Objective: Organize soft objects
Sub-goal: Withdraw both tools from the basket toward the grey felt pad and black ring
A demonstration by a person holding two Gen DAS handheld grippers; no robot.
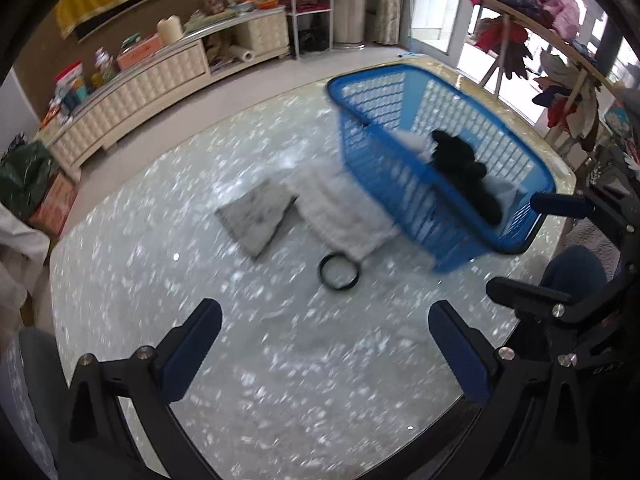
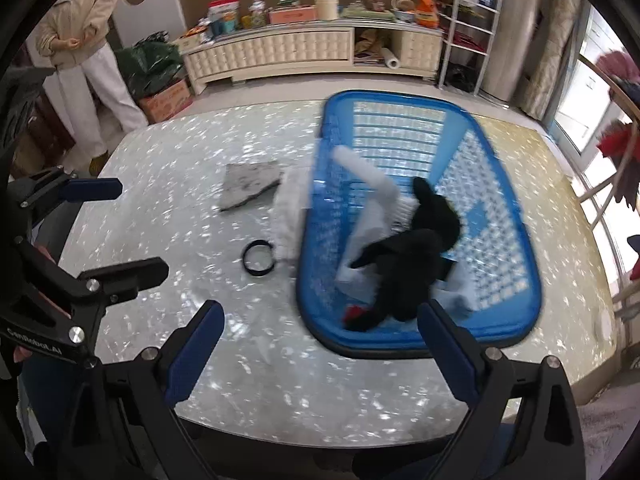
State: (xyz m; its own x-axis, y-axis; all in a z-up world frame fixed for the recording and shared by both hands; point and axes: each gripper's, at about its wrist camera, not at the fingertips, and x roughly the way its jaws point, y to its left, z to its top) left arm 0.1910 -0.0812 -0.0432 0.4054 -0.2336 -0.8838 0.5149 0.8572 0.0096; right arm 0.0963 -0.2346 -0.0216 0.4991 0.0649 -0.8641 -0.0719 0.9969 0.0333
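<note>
Two grippers hover empty above a speckled counter point(image 1: 160, 280), each with jaws spread wide and nothing between them: the left gripper point(image 1: 324, 344) hangs over bare counter, the right gripper point(image 2: 320, 344) near the closest rim of a blue basket point(image 2: 516, 216). The basket stands toward the counter's right side and serves as the collecting point; a black garment point(image 2: 416, 248) already lies heaped inside it over pale cloth point(image 2: 368, 176), one strip of which reaches up toward the left wall. Outside, touching the basket's left wall, a white towel point(image 1: 344, 208) lies flat, and just beside that a folded grey cloth point(image 1: 256, 216), both apparently yet to be gathered. A black ring point(image 1: 339, 271) rests by the towel's near edge; whether it is soft cannot be told. With both pairs of jaws open and free, the likely next job is the towel or the grey cloth. A person in pale clothes point(image 2: 84, 48) stands beyond the counter's far left corner.
</note>
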